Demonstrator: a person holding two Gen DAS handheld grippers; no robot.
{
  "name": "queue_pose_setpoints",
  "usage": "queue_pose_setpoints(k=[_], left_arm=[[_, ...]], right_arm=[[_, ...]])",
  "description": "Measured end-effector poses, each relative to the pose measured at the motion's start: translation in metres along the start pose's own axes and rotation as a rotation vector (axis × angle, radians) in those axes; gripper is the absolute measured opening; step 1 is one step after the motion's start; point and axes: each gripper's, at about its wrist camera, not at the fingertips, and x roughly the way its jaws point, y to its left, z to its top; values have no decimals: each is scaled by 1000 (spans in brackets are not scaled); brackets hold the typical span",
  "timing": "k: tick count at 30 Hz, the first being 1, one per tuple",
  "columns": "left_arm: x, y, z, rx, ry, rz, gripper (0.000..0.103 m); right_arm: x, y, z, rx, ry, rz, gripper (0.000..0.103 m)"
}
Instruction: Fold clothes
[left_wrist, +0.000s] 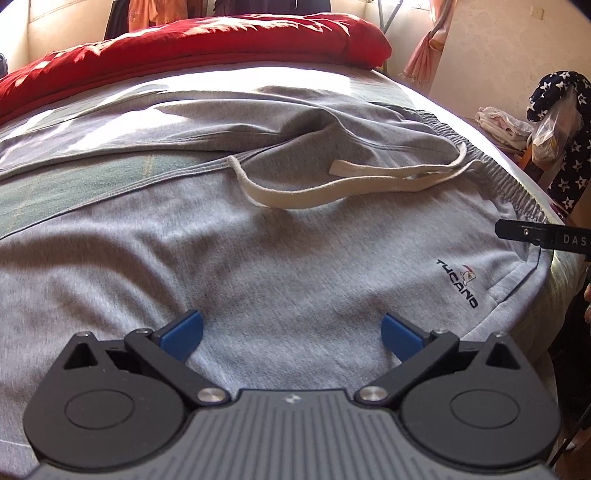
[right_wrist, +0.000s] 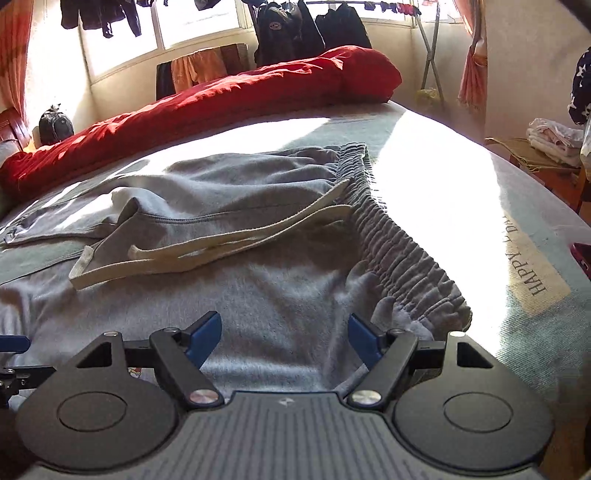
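Grey sweatpants (left_wrist: 258, 258) lie spread on the bed, with a printed logo (left_wrist: 458, 282) near the hip and a cream drawstring (left_wrist: 332, 186) looped across the front. My left gripper (left_wrist: 291, 334) hovers open just over the near leg fabric, blue pads wide apart, nothing pinched. In the right wrist view the same sweatpants (right_wrist: 258, 295) show their gathered elastic waistband (right_wrist: 391, 236) and drawstring (right_wrist: 207, 247). My right gripper (right_wrist: 286, 339) is open over the cloth near the waistband corner, nothing between the pads. A tip of the right gripper (left_wrist: 539, 236) shows at the left view's right edge.
A red duvet (right_wrist: 221, 99) is bunched along the far side of the bed. The sheet (right_wrist: 480, 206) lies sunlit to the right, with a printed label (right_wrist: 528, 266). A side table with folded laundry (right_wrist: 554, 142) stands beyond the bed's right edge. Clothes hang on a rack (right_wrist: 295, 33) by the window.
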Motion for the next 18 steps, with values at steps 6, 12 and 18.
queue_pose_setpoints(k=[6,12,18], left_arm=[[1,-1,-1,12,-1,1,102],[2,2,-3,15,-11,-14,102],[3,1,-4,17,-13,-10,102]], right_arm=[[6,-8,-23,14,-32,74,102],[-7,-5,-10,33,-30,99,103],[-6,-10,2,0,-64,8,103]])
